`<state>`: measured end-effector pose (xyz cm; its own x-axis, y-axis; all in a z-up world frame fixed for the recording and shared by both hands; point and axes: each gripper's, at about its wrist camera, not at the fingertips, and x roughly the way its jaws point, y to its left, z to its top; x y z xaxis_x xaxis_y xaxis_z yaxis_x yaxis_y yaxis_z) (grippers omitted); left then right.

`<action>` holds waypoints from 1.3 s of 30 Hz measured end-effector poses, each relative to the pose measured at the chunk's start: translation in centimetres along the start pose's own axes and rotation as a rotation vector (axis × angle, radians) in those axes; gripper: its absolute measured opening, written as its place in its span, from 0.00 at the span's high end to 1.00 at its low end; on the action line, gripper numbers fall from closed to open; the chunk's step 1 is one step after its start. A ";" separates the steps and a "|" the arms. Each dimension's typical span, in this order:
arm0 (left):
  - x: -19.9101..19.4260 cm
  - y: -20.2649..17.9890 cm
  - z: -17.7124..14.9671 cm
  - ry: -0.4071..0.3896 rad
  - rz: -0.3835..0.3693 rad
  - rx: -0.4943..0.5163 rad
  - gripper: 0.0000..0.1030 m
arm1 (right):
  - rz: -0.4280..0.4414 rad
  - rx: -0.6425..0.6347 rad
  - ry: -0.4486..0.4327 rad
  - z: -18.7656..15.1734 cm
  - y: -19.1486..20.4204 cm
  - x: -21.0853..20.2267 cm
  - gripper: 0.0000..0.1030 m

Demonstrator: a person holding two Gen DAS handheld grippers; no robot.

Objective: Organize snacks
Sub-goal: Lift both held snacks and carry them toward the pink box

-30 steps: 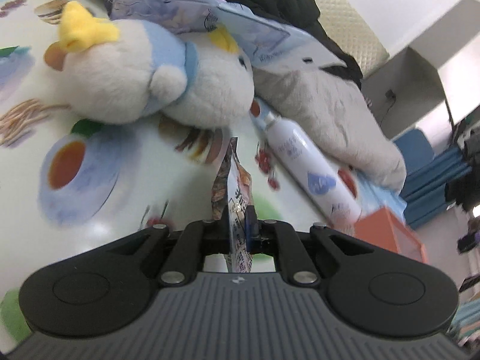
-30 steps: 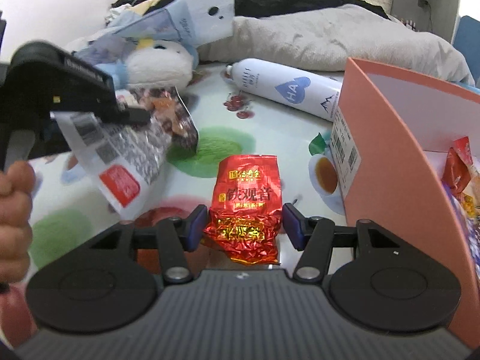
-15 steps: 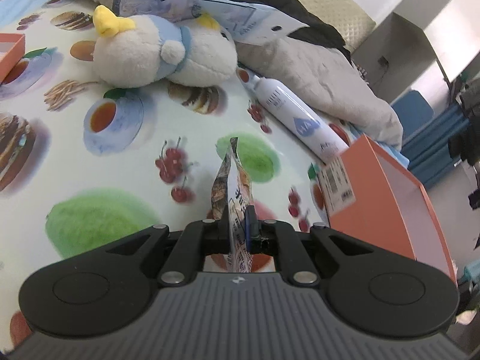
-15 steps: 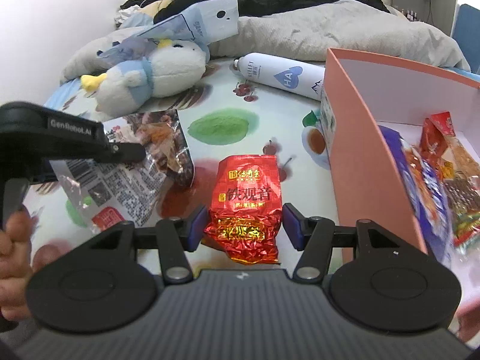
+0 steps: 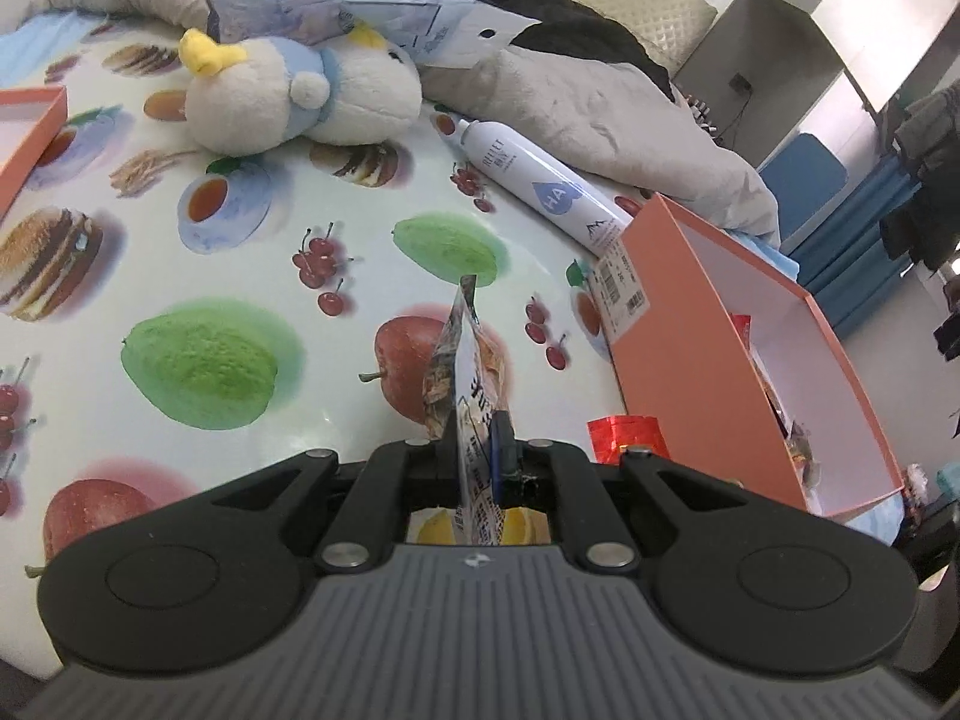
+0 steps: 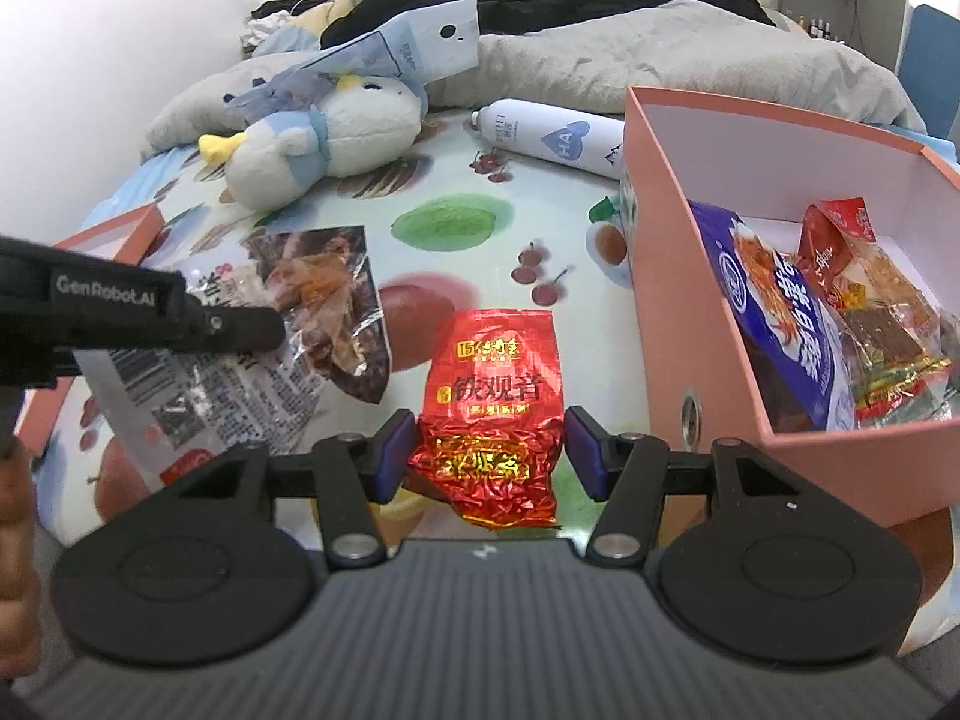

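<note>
My left gripper (image 5: 474,444) is shut on a clear snack packet (image 5: 465,360) of brown pieces, held edge-on above the fruit-print tablecloth (image 5: 198,276). The right wrist view shows that packet (image 6: 312,312) hanging flat from the left gripper's fingers (image 6: 240,324). My right gripper (image 6: 486,450) is shut on a red foil tea packet (image 6: 492,378), its pads against the packet's crumpled lower sides. The orange box (image 6: 678,276) stands just to the right, holding a blue packet (image 6: 774,324) and red-orange snack packets (image 6: 840,228). From the left wrist view, the box (image 5: 678,324) lies ahead right, with the red packet (image 5: 624,432) beside my fingers.
A plush bird (image 5: 288,96) lies at the back of the table under a pale blue bag (image 6: 408,48). A white spray bottle (image 5: 540,186) lies beside the box. A grey blanket (image 6: 660,72) heaps behind. An orange lid (image 5: 30,120) sits far left. A person's hand (image 6: 15,510) holds the left gripper.
Both grippers drew back and rose with their packets. The plush bird and bottle shrank away; the orange box and the snacks inside it came into fuller view on the right.
</note>
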<state>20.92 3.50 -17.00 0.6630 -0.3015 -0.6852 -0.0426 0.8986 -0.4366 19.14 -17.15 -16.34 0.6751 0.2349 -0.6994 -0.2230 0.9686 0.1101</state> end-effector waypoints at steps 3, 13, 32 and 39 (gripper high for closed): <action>-0.7 -0.4 -0.1 -0.010 0.011 0.006 0.91 | 0.012 -0.010 -0.014 0.1 0.1 -0.8 0.44; -3.5 -1.9 1.7 -0.024 0.000 0.015 0.91 | 0.058 -0.009 -0.076 2.3 0.4 -3.7 0.44; -7.2 -8.8 8.5 -0.129 -0.060 0.122 0.91 | 0.048 -0.010 -0.281 9.6 -2.6 -9.3 0.44; -7.7 -12.4 10.8 -0.172 -0.097 0.173 0.91 | 0.035 -0.029 -0.351 11.9 -5.3 -11.4 0.44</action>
<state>24.42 -1.94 -0.04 0.7758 -0.3439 -0.5290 0.1463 0.9136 -0.3794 21.03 -23.94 -0.56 0.8663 0.2866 -0.4092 -0.2668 0.9579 0.1061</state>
